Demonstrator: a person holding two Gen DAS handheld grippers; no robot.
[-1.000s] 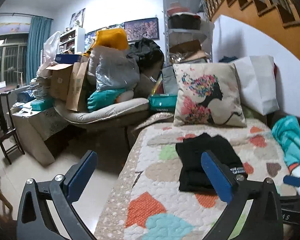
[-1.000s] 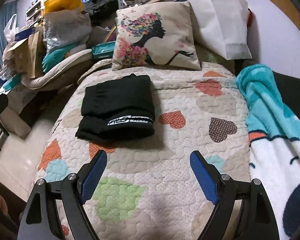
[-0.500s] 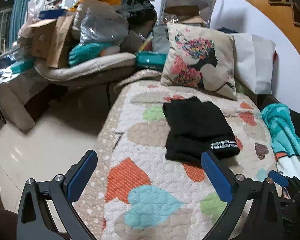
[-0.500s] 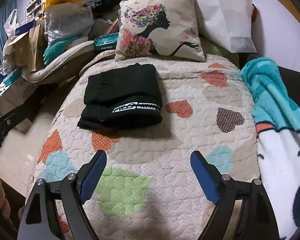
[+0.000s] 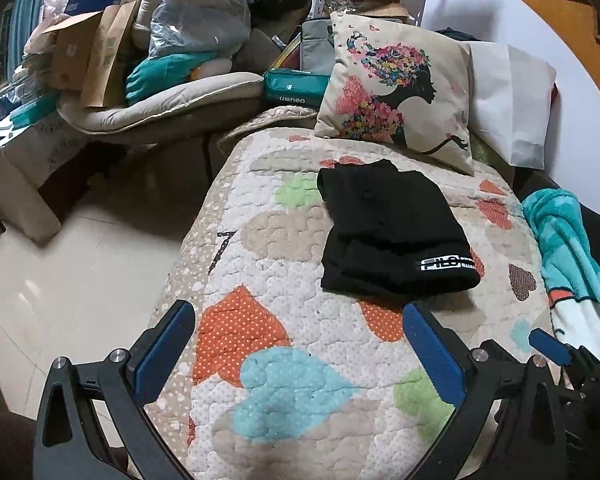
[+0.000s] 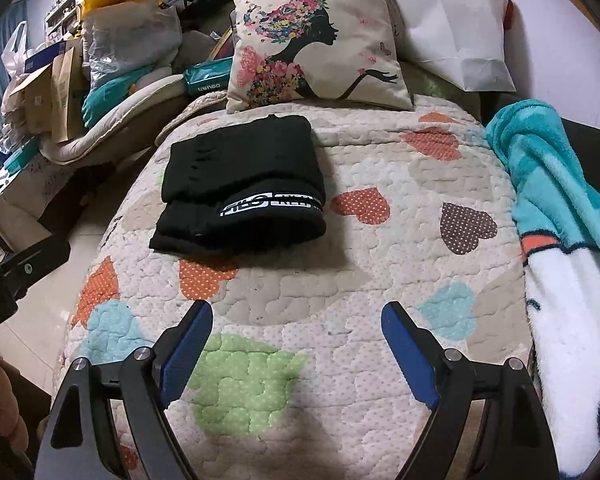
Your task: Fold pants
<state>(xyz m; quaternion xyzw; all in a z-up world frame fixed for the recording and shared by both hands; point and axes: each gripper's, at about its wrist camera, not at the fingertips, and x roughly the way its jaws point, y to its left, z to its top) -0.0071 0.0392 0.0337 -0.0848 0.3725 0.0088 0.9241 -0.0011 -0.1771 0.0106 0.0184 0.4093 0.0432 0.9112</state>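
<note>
1. Floor tiles lie beyond and outboard of your left gripper, whose blue pads stand wide apart with nothing between them.
2. Quilt, patterned with hearts, fills the gap between your left fingers and runs on ahead of them.
3. Pants, black and already folded into a compact stack, lie flat on the quilt just ahead of your left gripper's right fingertip; the white-lettered band faces you.
4. Your right gripper hovers over the quilt with its pads spread wide and holding nothing; the pants lie ahead of its left finger, well clear of the tips.
5. Printed cushion leans upright beyond the pants, straight ahead of your right fingers.
6. Teal-and-white blanket lies outboard of your right finger, along the quilt's edge.
</note>
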